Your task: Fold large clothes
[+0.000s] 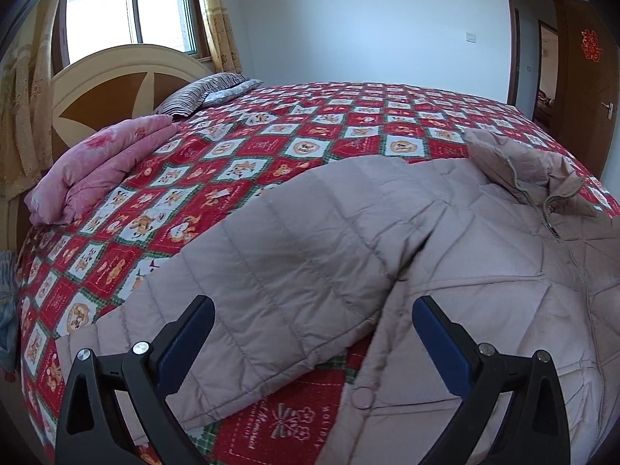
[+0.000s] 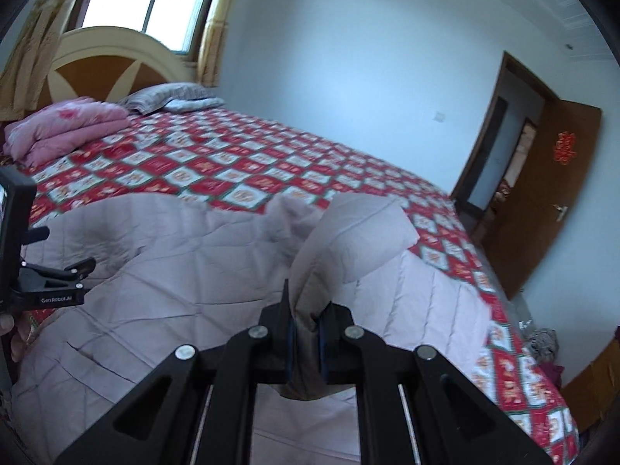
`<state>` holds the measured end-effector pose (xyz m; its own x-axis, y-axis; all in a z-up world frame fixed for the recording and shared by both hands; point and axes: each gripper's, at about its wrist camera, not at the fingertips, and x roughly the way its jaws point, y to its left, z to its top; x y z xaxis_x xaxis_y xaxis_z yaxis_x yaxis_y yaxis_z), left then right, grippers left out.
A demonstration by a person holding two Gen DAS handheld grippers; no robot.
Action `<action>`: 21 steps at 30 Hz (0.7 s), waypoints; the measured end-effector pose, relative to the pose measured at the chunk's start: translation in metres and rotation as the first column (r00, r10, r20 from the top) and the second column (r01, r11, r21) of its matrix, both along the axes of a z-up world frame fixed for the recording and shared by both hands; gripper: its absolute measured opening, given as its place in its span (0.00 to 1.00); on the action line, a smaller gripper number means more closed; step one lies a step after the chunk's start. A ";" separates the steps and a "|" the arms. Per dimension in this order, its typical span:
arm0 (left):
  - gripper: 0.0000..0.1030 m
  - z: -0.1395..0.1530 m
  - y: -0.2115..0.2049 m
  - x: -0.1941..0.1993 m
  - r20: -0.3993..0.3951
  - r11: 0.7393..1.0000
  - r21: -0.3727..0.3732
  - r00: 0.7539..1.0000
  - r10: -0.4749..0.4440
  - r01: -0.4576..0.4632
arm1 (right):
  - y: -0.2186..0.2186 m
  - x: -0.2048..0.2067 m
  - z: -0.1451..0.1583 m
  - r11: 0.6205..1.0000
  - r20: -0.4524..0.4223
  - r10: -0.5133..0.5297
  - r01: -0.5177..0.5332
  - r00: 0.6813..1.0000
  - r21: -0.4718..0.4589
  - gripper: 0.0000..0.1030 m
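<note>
A beige quilted jacket [image 1: 484, 283] lies front up on the bed's red patterned quilt [image 1: 317, 131], collar [image 1: 523, 170] at the far side. One sleeve [image 1: 271, 271] stretches out to the left. My left gripper [image 1: 312, 310] is open and empty, its jaws either side of that sleeve, just above it. In the right wrist view my right gripper [image 2: 307, 319] is shut on the jacket's other sleeve [image 2: 348, 240] and holds it lifted above the jacket body [image 2: 174, 271]. The left gripper also shows at the left edge of the right wrist view [image 2: 83, 267].
A folded pink blanket [image 1: 97, 170] and striped pillows [image 1: 201, 93] lie by the headboard [image 1: 116, 85]. A window [image 1: 128, 7] with curtains is behind. An open brown door [image 2: 542, 201] stands at the right. The bed's near edge is below the jacket.
</note>
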<state>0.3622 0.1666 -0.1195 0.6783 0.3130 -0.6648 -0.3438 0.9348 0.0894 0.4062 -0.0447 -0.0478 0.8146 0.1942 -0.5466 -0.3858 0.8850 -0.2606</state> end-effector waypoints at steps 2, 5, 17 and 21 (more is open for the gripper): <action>0.99 -0.001 0.002 0.000 -0.002 1.000 0.013 1.000 0.005 -0.005 | 0.017 0.007 -0.018 1.000 -0.030 0.015 -0.014 0.999 0.008 0.11; 0.99 -0.001 0.004 0.002 -0.008 1.000 0.025 1.000 0.008 -0.008 | 0.035 0.018 -0.046 0.999 -0.096 0.022 -0.020 0.995 0.031 0.11; 0.99 0.036 -0.042 0.017 0.019 0.998 0.040 0.999 -0.041 0.040 | 0.013 0.015 -0.059 0.975 -0.197 0.128 -0.086 0.972 0.206 0.73; 0.99 0.059 -0.084 0.024 0.074 0.993 0.034 0.990 -0.118 0.116 | -0.043 0.010 -0.028 0.965 -0.139 0.066 -0.028 0.988 0.259 0.73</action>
